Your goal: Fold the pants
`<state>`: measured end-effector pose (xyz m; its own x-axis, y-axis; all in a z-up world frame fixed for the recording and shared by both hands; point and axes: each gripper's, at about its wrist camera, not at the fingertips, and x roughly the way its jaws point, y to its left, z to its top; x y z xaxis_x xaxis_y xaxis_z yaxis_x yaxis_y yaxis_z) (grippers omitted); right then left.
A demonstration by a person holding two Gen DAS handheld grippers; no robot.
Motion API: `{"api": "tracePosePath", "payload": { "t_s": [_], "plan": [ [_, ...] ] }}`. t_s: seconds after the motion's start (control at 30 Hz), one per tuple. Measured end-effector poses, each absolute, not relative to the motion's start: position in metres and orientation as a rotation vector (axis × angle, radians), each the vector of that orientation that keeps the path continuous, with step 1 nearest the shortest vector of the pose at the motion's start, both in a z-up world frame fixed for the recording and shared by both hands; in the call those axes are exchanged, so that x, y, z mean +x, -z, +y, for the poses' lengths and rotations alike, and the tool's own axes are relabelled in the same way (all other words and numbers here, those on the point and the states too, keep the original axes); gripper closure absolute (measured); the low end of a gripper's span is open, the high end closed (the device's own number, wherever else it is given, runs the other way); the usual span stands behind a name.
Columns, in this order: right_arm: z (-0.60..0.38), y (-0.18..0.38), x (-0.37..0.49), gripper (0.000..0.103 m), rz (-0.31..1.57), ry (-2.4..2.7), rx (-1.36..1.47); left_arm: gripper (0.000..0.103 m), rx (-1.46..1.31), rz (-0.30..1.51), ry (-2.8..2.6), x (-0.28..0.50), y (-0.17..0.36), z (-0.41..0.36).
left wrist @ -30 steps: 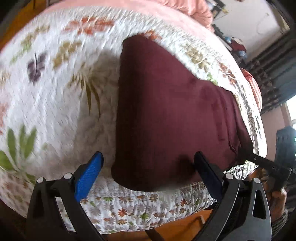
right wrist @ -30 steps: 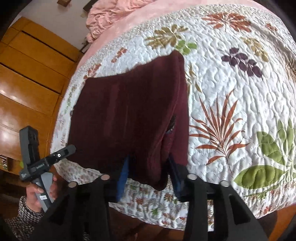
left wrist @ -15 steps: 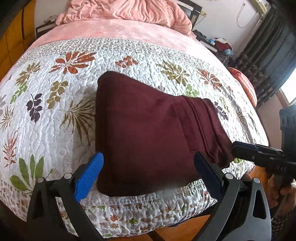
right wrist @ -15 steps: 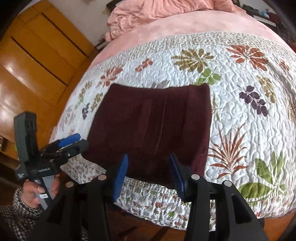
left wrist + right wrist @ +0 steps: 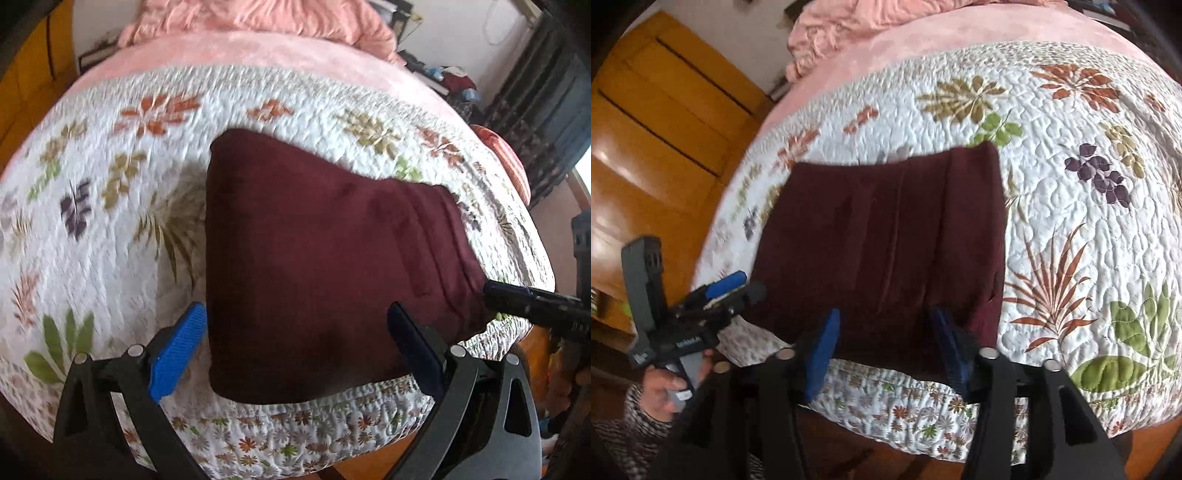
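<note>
Maroon pants [image 5: 325,266], folded compact on quilt [image 5: 110,236]; left gripper [image 5: 295,350] and right gripper [image 5: 886,347] both spread, empty; square the edges gently

Place: home bedroom.
Bed: floral quilt [image 5: 1089,229] over pink blanket [image 5: 258,55], bedding bunched at the head.
Surround: wooden panelling [image 5: 657,122], dark curtains [image 5: 546,110], cluttered shelf.

Folded pants [image 5: 317,266] lie on the quilt [image 5: 110,221], near its front edge.
</note>
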<state>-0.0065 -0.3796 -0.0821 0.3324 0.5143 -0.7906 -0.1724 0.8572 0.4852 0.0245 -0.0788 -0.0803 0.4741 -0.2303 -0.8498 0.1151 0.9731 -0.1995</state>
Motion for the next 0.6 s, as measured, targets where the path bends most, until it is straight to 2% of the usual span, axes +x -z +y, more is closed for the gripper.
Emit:
{"api": "tracePosePath", "payload": {
  "t_s": [0.3, 0.4, 0.6],
  "plan": [
    [-0.400, 0.083, 0.001, 0.040, 1.152, -0.400, 0.336, 0.005, -0.102, 0.988, 0.253, 0.028, 0.050, -0.090],
    [-0.400, 0.086, 0.004, 0.034, 1.158, -0.394, 0.332, 0.005, -0.096, 0.987, 0.250, 0.032, 0.048, -0.091],
    [-0.393, 0.091, 0.011, 0.034, 1.162, -0.383, 0.311, 0.005, -0.071, 0.998, 0.220, 0.042, 0.057, -0.090]
  ]
}}
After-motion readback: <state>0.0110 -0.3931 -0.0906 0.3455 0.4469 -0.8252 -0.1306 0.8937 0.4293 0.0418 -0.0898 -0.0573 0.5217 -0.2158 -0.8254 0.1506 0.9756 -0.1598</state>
